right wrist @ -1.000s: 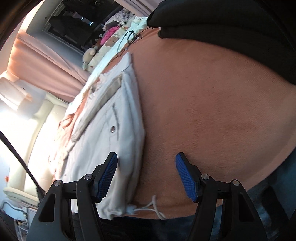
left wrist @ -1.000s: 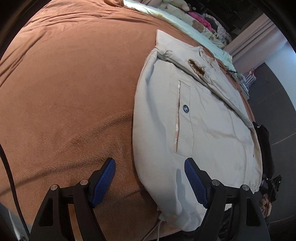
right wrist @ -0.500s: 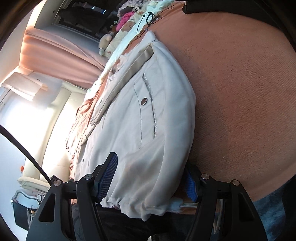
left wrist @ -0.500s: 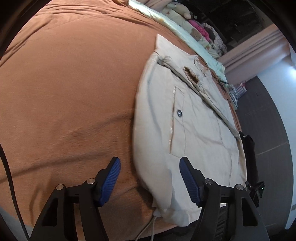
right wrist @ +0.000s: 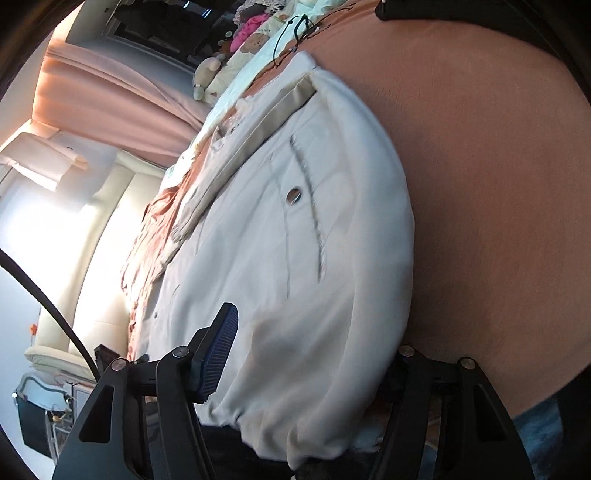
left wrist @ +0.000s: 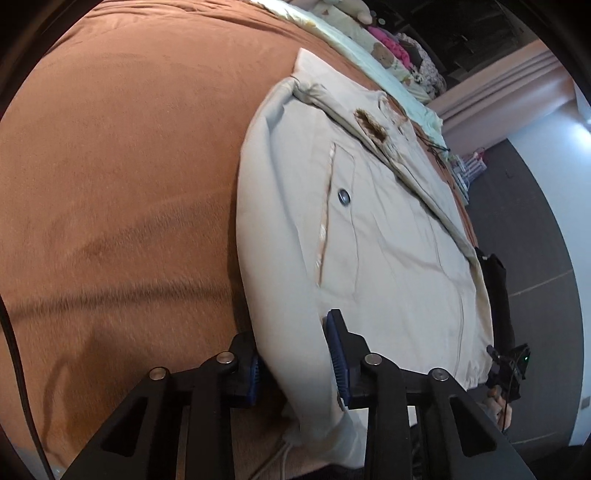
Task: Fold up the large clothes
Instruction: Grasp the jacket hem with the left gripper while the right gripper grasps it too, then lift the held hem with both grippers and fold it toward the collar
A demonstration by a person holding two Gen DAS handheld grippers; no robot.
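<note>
A cream jacket (left wrist: 369, 229) lies flat on the brown bedspread (left wrist: 129, 166), hem toward me, collar far; it has a snap pocket. My left gripper (left wrist: 295, 358) straddles the jacket's left hem edge, its blue pads (left wrist: 337, 362) close around the padded fabric. In the right wrist view the same jacket (right wrist: 295, 240) fills the middle. My right gripper (right wrist: 306, 369) is wide open with the right hem corner between its fingers; the right pad is hidden behind the cloth, the left pad (right wrist: 219, 350) sits above it.
Pillows, stuffed toys and a pale sheet (left wrist: 369, 48) line the far edge of the bed. Pink curtains (right wrist: 110, 88) and a cream headboard (right wrist: 92, 221) stand at the left of the right wrist view. A dark garment (left wrist: 498, 295) hangs at the bed's right edge. A black cable (right wrist: 291, 33) lies near the collar.
Both grippers have moved forward onto the jacket's hem. The left jaws have narrowed around the left edge. The right gripper has slid left so the hem corner lies between its fingers.
</note>
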